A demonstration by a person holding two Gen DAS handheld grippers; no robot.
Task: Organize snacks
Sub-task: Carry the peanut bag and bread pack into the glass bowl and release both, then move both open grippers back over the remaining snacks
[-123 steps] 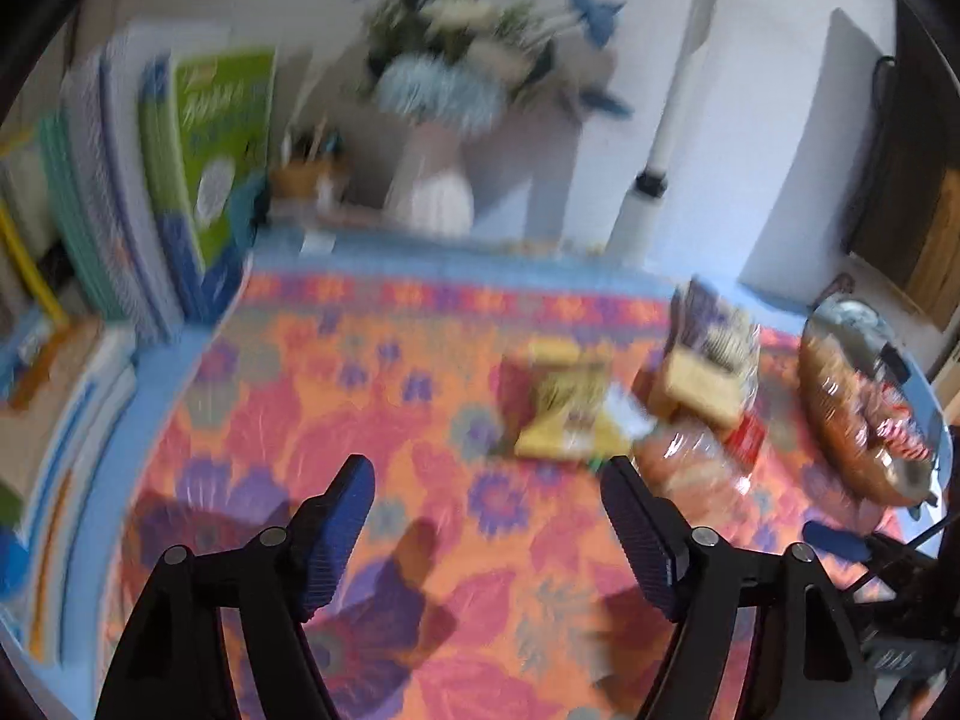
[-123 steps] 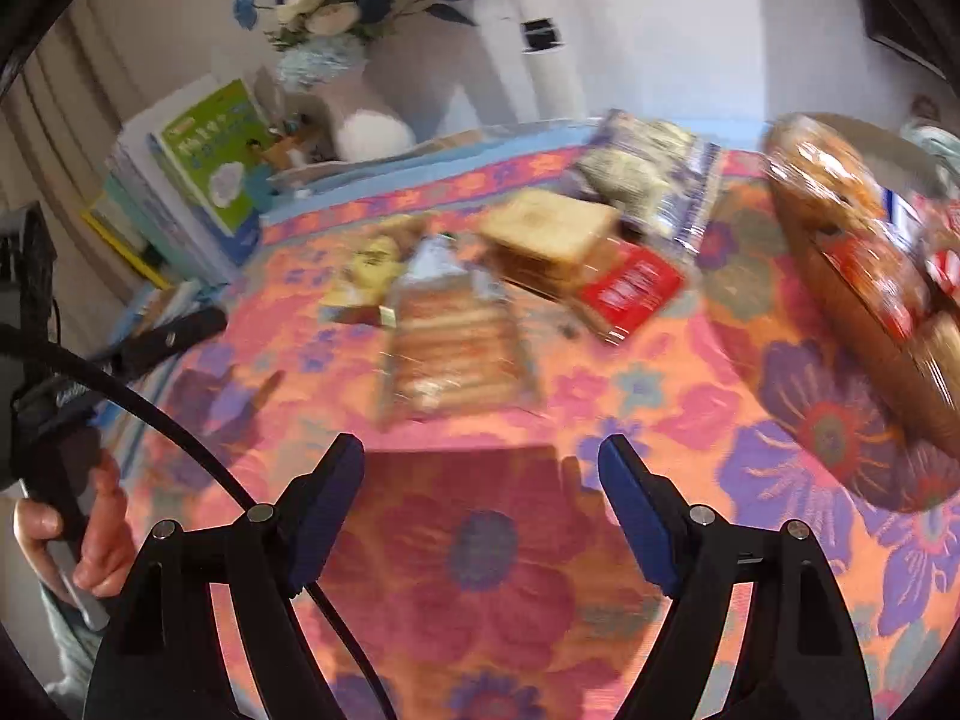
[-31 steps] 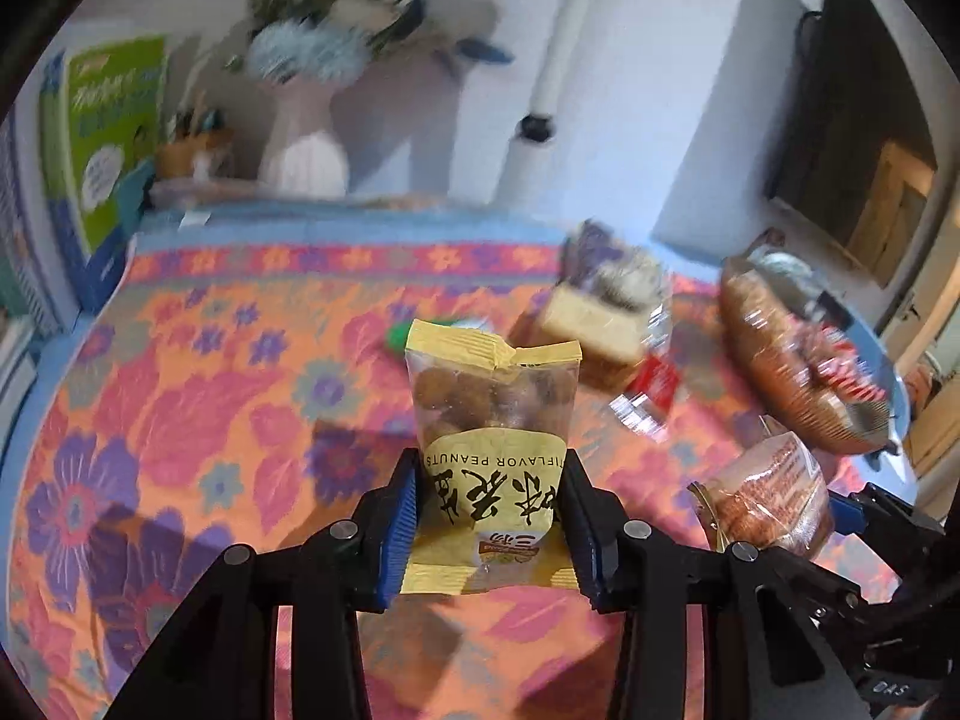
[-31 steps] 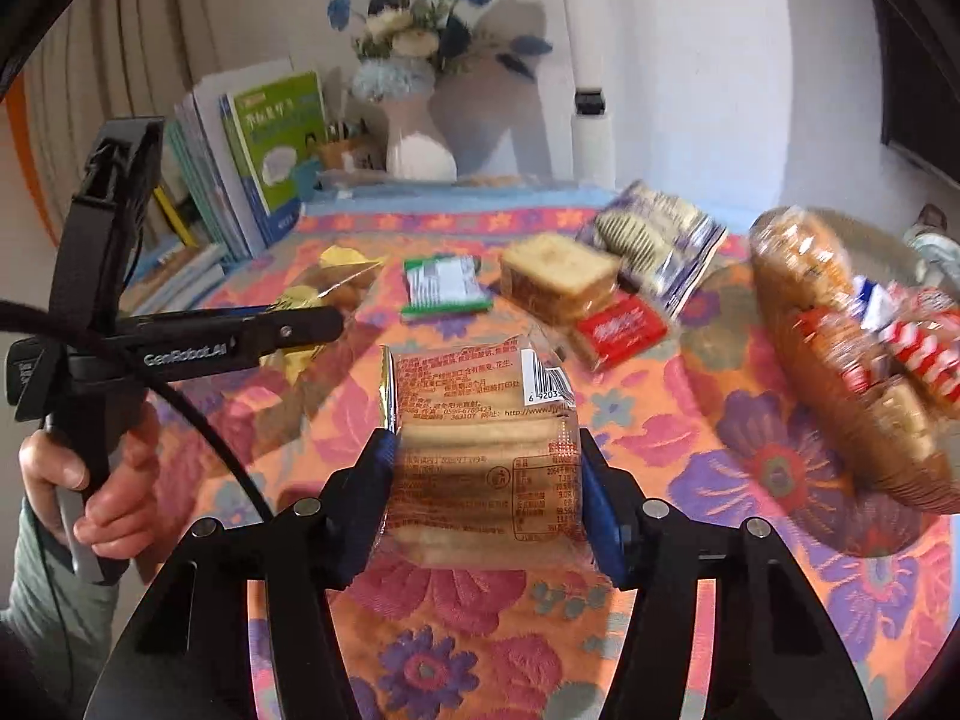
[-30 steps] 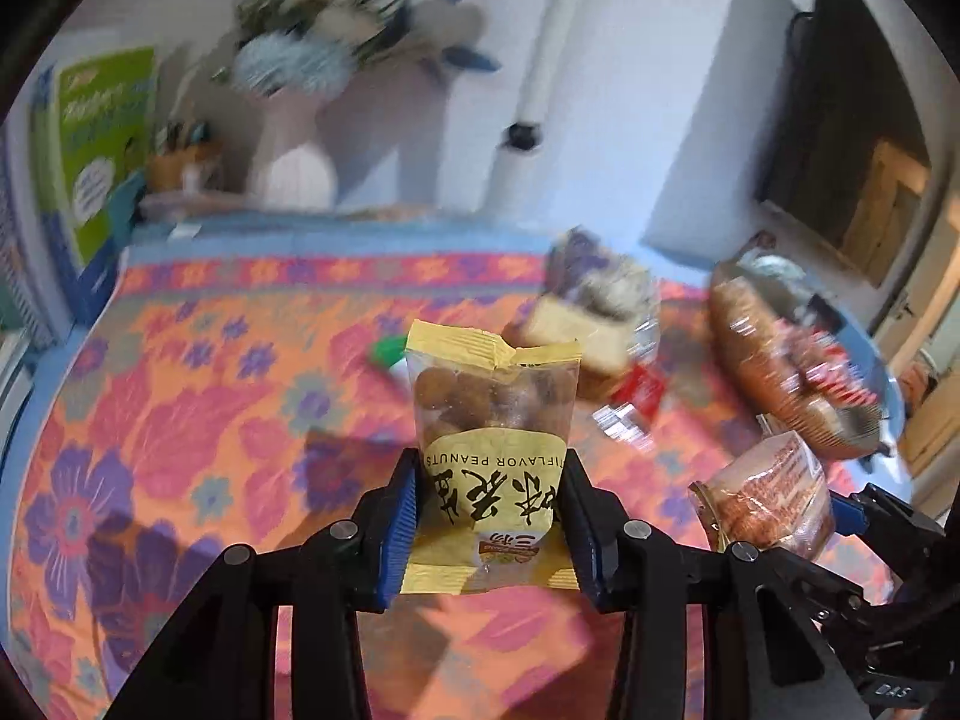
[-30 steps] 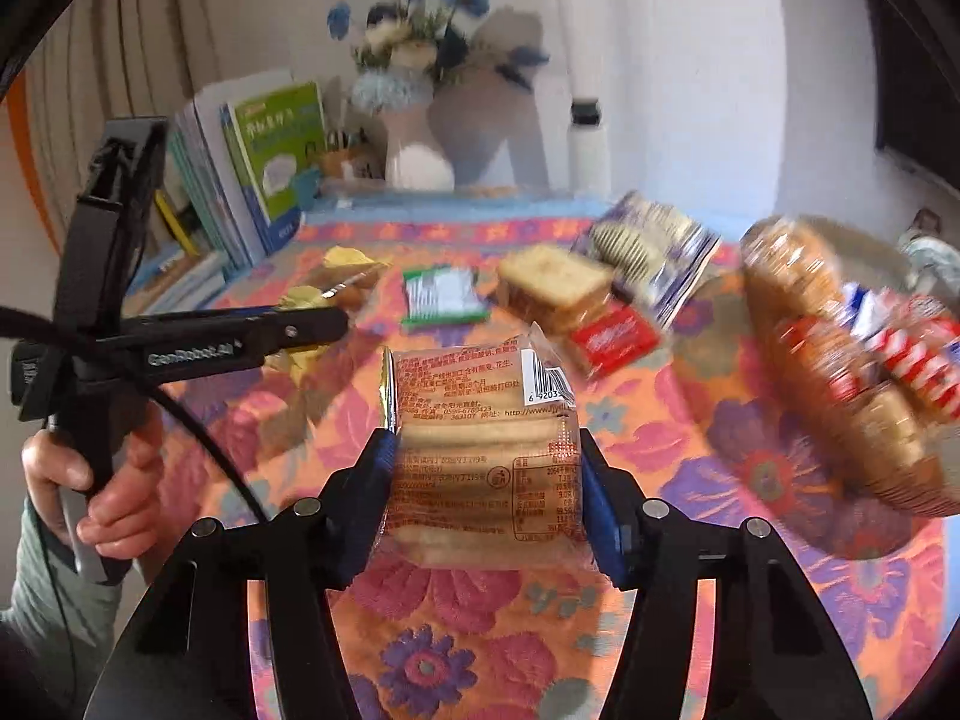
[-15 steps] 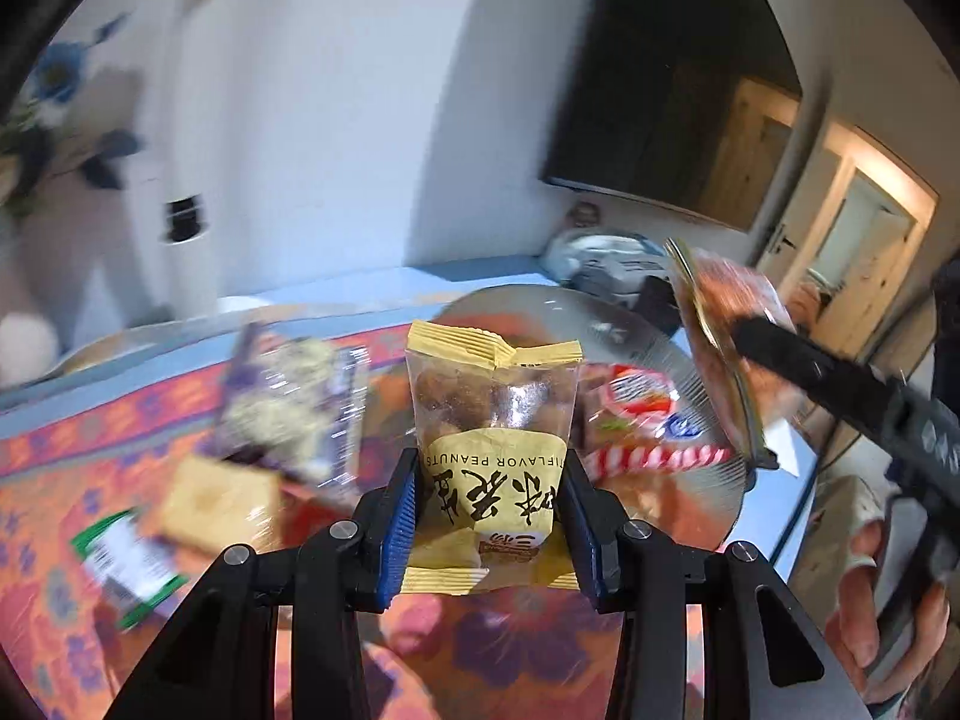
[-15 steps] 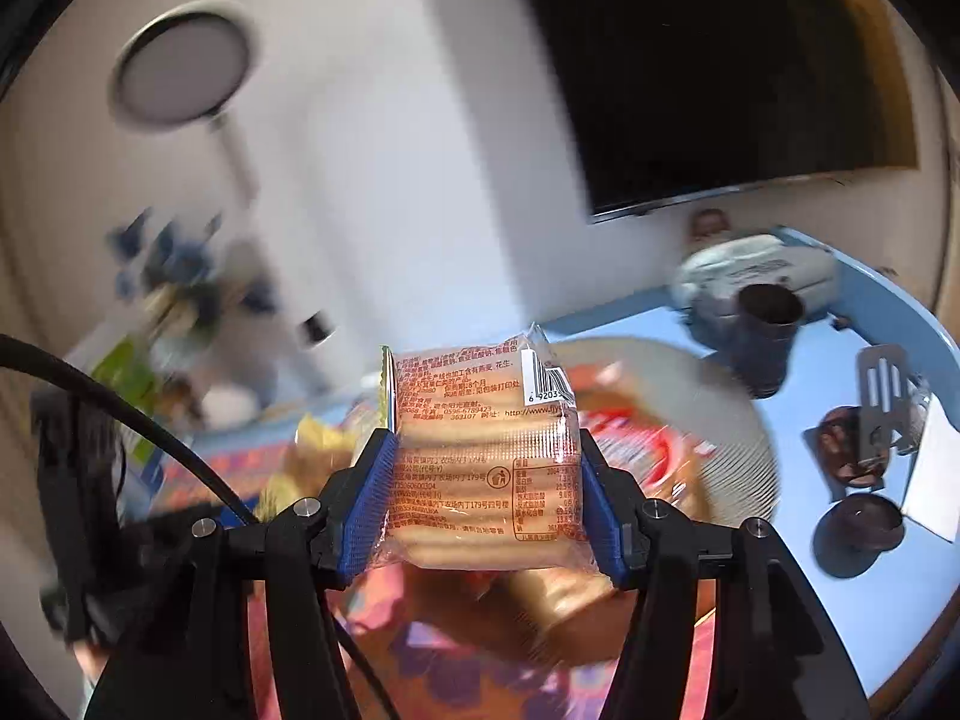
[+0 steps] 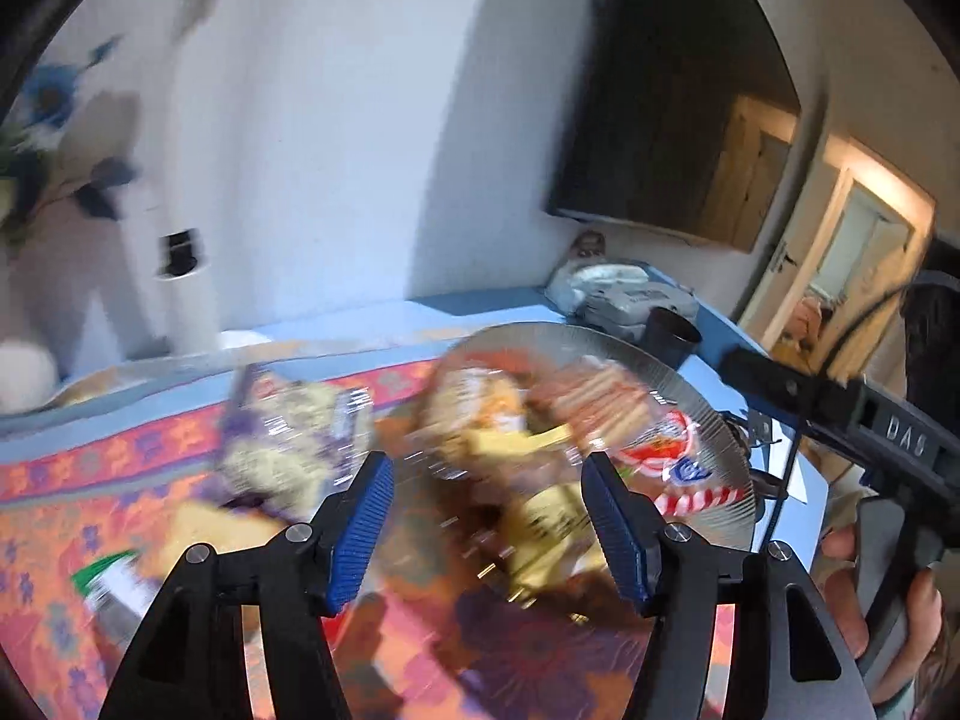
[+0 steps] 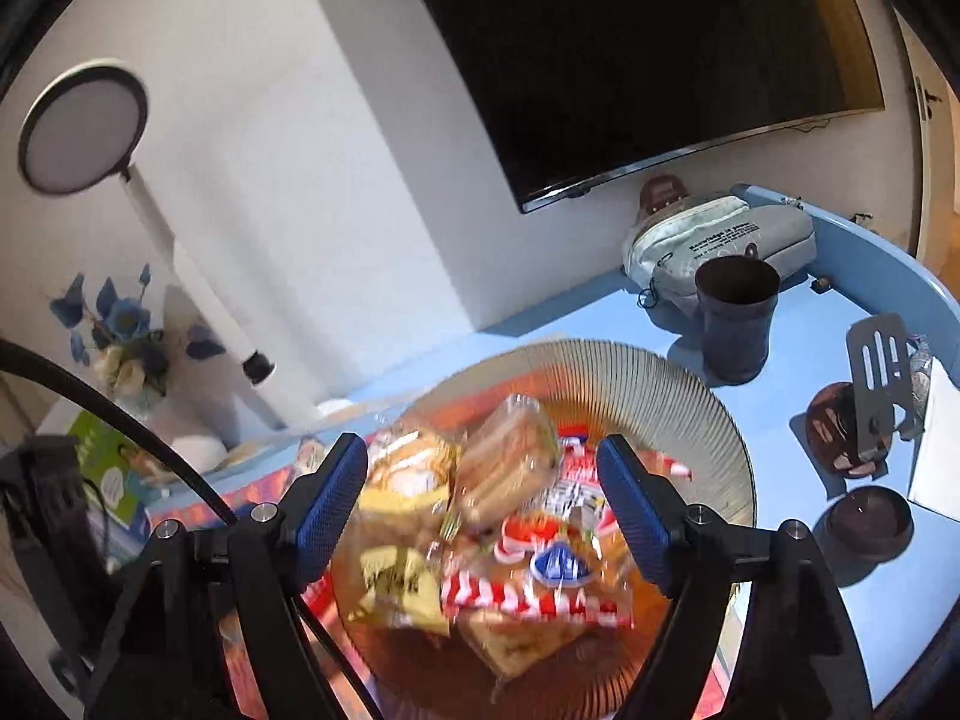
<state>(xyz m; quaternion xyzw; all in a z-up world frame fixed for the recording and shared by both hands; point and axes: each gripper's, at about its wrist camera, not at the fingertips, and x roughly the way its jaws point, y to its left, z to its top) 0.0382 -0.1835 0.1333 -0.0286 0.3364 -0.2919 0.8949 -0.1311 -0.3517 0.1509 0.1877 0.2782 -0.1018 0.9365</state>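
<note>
The letters "DAS" are showing in raised grey on the black body of the right gripper [image 9: 840, 414] at the right edge. Small dark print on the grey pouch [image 10: 726, 246] at the table's far right is too small to read.

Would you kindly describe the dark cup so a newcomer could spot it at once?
Look under the black TV, on the bare blue table past the ribbed glass plate. The dark cup stands upright before a grey pouch, the only tall open vessel there.

Left wrist view: faced down-forward, close above glass plate [image 9: 714, 414].
Right wrist view: same.
Shared: plate [image 10: 708, 402].
</note>
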